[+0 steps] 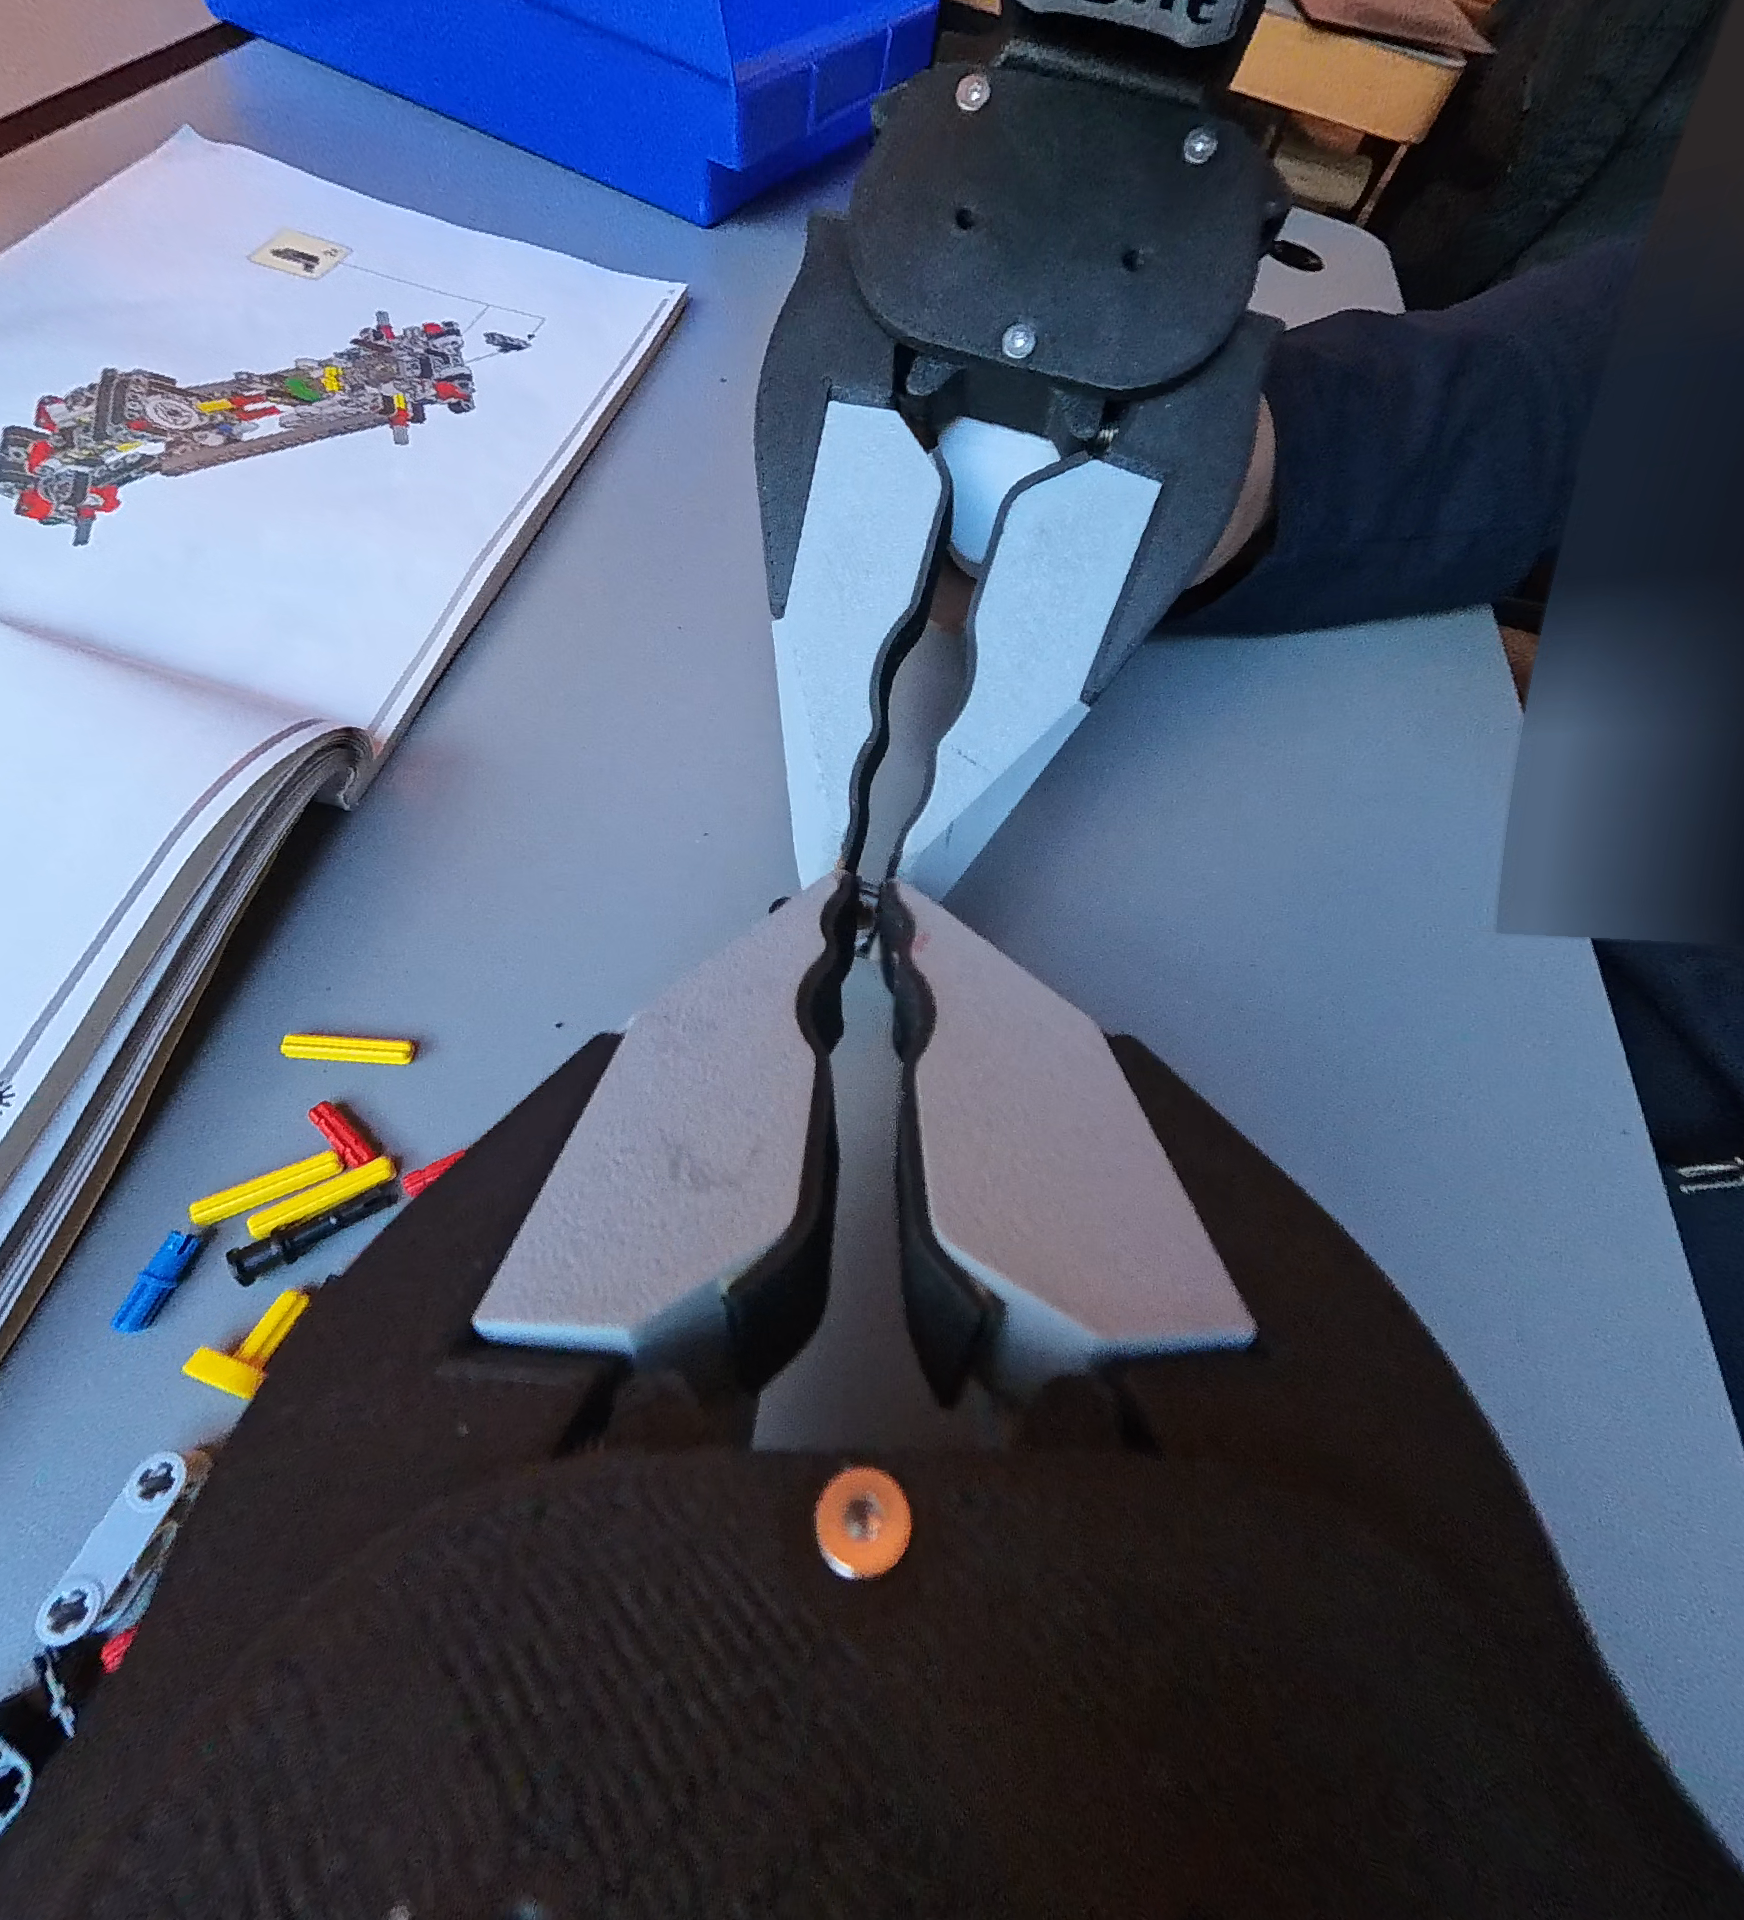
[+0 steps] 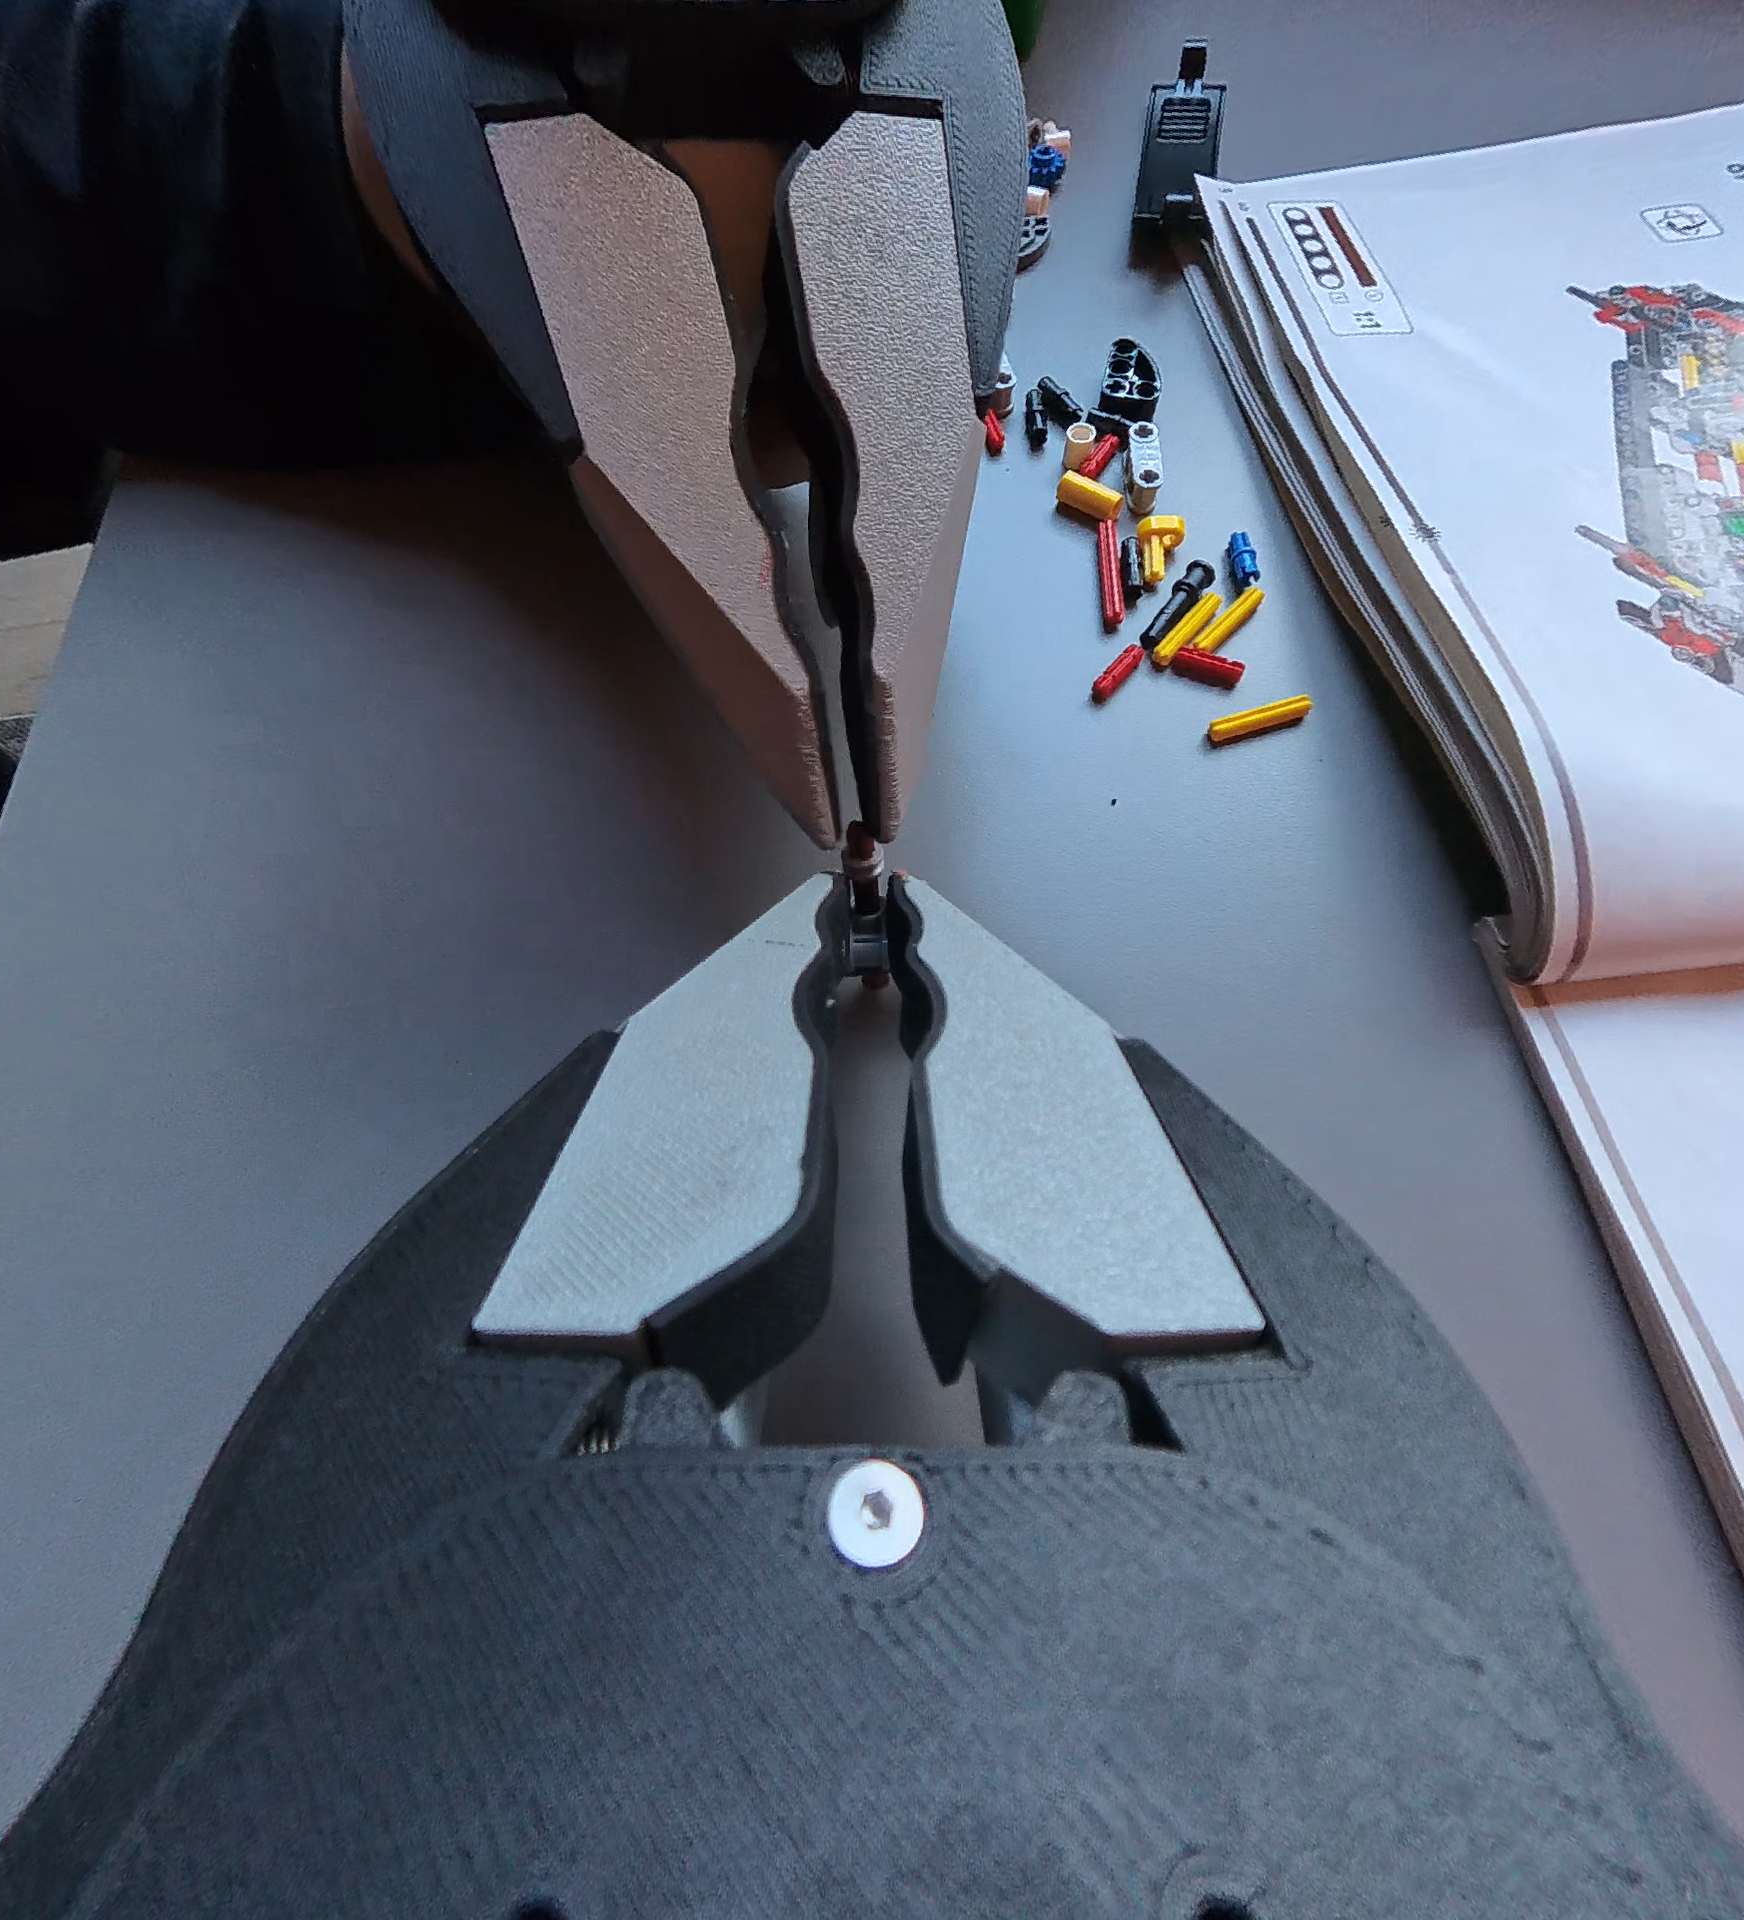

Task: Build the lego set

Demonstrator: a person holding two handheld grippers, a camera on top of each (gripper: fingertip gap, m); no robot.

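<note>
Right wrist view is showing the open instruction booklet (image 2: 1626, 582) lying right of the right gripper (image 2: 863, 914), which is pinching a small grey connector (image 2: 866, 948) on a dark red axle (image 2: 860, 852) that the left gripper (image 2: 857, 826) is clamping tip-to-tip ahead.

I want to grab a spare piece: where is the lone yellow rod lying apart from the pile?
In the right wrist view the yellow rod lies on the grey table, right of the grippers, between the parts pile and the open booklet.
</note>
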